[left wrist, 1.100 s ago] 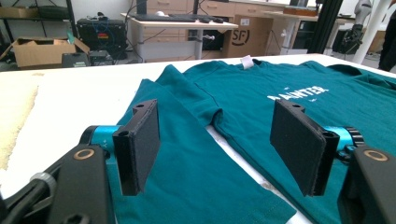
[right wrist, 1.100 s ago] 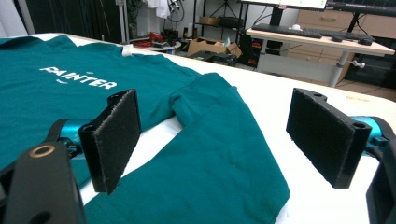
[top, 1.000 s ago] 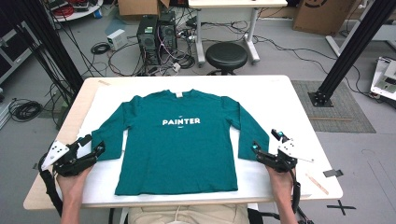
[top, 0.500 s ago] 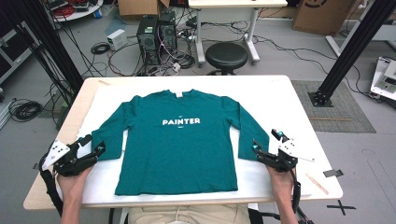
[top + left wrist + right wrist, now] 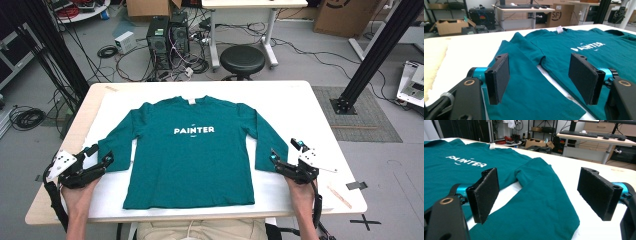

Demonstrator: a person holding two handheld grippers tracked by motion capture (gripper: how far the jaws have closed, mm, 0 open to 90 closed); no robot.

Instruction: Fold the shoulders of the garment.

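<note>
Teal PAINTER long-sleeve shirt [image 5: 192,150] flat mid-table [image 5: 310,105], left gripper [image 5: 99,157] wide open straddling left cuff, right gripper [image 5: 286,151] wide open at right cuff, nothing held

Light: we see even, bright indoor light from above.
Shadows: we find them soft and faint.
Glare: the white table [image 5: 310,115] washes out slightly.
Focus: we see the high view soft; close jaws look slightly blurred, backgrounds hazy.
</note>
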